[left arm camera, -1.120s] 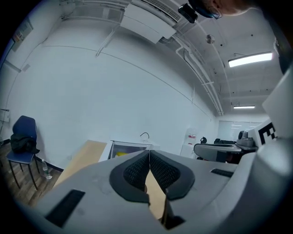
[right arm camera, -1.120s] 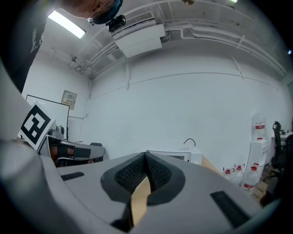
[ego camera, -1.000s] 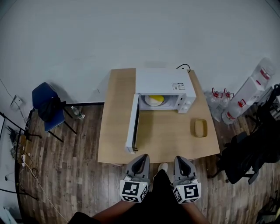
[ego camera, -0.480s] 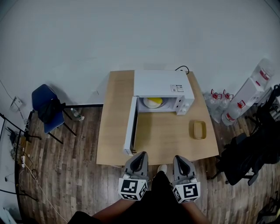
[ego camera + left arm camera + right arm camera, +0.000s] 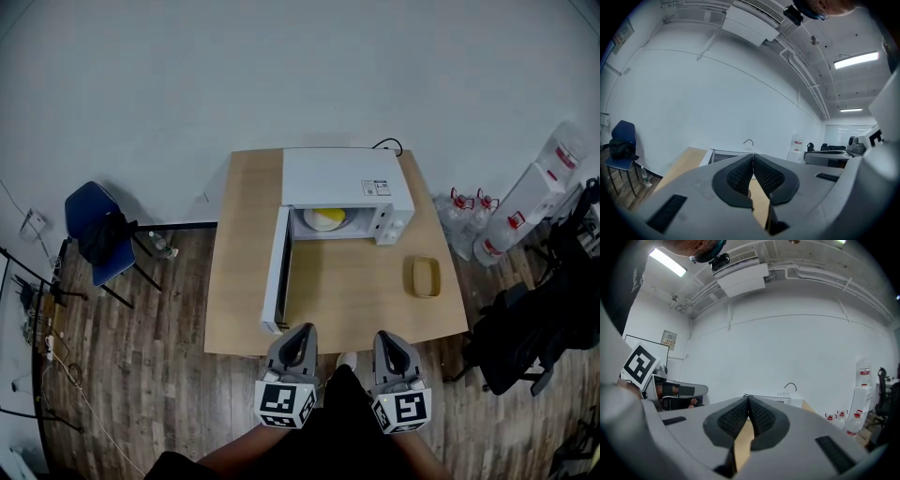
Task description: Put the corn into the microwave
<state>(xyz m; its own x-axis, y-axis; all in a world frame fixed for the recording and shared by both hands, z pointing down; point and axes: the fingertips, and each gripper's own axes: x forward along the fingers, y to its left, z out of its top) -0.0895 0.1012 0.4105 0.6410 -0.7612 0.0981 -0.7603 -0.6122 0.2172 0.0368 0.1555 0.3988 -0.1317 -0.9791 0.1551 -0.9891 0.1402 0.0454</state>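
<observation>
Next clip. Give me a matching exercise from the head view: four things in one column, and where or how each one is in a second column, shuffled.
Things:
1. door
2. corn
3. tray
4. chair

Place or state:
A. on the floor, left of the table
B. inside the microwave
C. swung open
D. on the table, right of the microwave

Pairs: 1-C, 2-B, 3-D, 4-A.
</observation>
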